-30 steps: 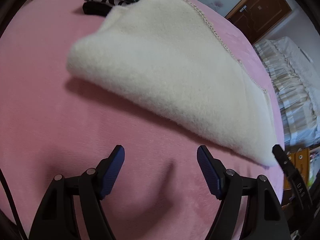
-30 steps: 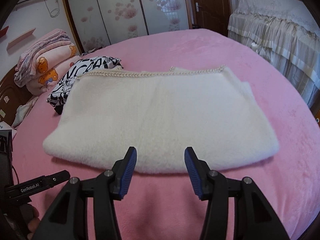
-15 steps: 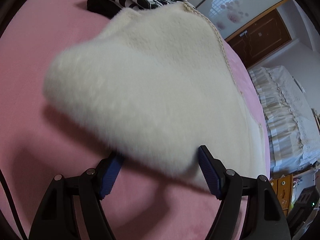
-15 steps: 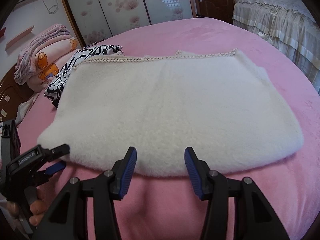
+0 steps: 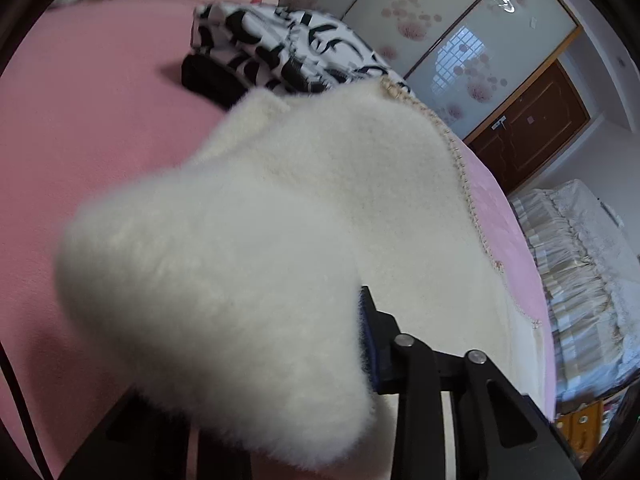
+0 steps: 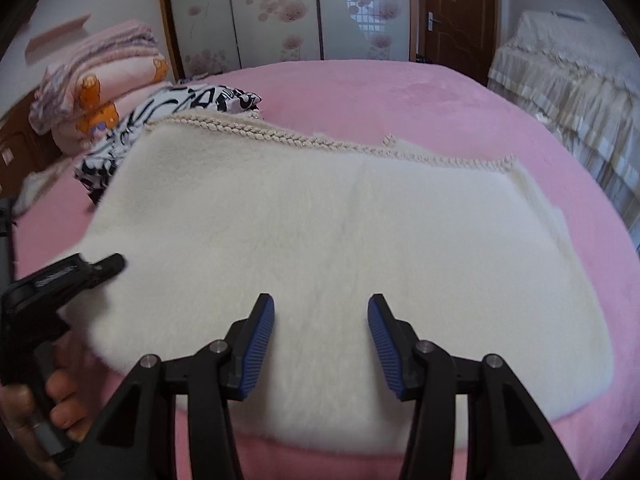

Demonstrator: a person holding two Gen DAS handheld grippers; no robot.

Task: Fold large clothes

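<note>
A cream fleece garment (image 6: 320, 220) with a braided trim lies folded flat on the pink bed (image 6: 400, 96). In the left wrist view its near corner (image 5: 240, 260) bulges up between the jaws of my left gripper (image 5: 316, 320). Those jaws are closing and squeeze the fleece. One blue pad (image 5: 366, 340) shows against the pile; the other finger is buried under it. My right gripper (image 6: 320, 308) lies over the garment's near edge with fleece between its fingers. Its jaws are closing, and the pads stand apart from the cloth. The left gripper (image 6: 80, 272) appears at the garment's left corner, held by a hand (image 6: 60, 400).
A black-and-white patterned garment (image 6: 172, 112) lies just behind the fleece at the left. Folded pink blankets (image 6: 100, 80) are stacked beyond it. Sliding wardrobe doors (image 6: 280, 8) and a brown door (image 6: 452, 8) stand behind the bed. A second bed with a cream cover (image 6: 580, 80) is at the right.
Both grippers moved forward to the garment's near edge. The left jaws went from wide apart to pinching the fleece corner, which now bunches up. The right jaws narrowed a little.
</note>
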